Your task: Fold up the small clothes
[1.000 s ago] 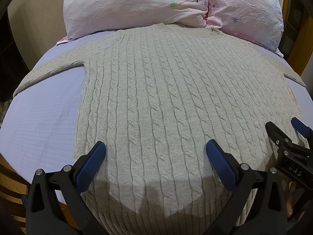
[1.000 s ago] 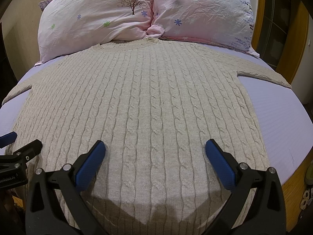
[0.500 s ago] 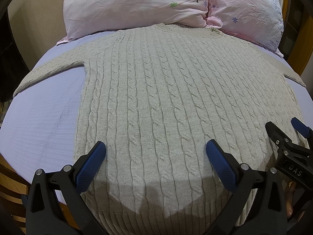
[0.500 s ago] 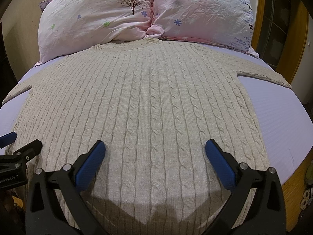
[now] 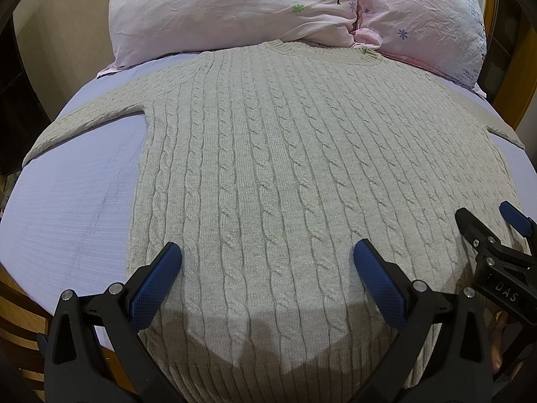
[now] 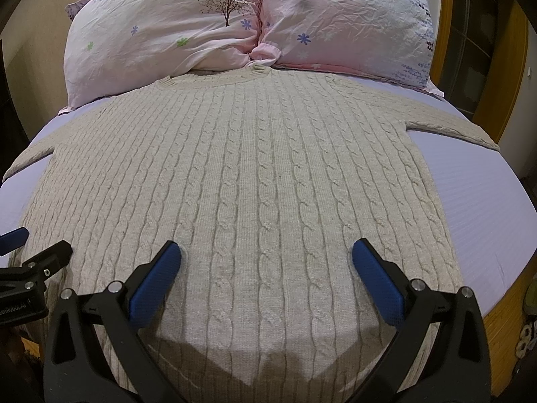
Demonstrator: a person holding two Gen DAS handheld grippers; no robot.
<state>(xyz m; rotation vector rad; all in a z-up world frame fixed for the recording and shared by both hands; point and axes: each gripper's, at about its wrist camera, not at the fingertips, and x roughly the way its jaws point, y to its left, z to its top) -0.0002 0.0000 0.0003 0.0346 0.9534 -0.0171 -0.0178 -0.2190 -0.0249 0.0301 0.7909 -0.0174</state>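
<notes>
Sweater (image 5: 285, 174) — beige cable-knit, laid flat and face up on the bed sheet (image 5: 77, 201), pale lilac. Body spread across the middle of the mattress; collar at the far end, touching the pillows; hem at the near edge, under both tools. Left sleeve (image 5: 87, 121) stretched out to the left over the sheet; right sleeve (image 6: 456, 127) stretched out to the right.

Pillows — two, pink with printed flowers, side by side at the far end: left pillow (image 6: 161, 30) bearing a tree print, right pillow (image 6: 345, 20) pressed against it.

Left gripper (image 5: 268, 262) — over the near left part of the hem, blue-padded fingers spread wide, nothing between them.

Right gripper (image 6: 266, 262) — over the near right part of the hem, fingers likewise spread wide and empty. Seen also at the right edge of the left wrist view (image 5: 493, 231).

Bed frame (image 6: 500, 319) — wooden, visible at the near right below the sheet.
</notes>
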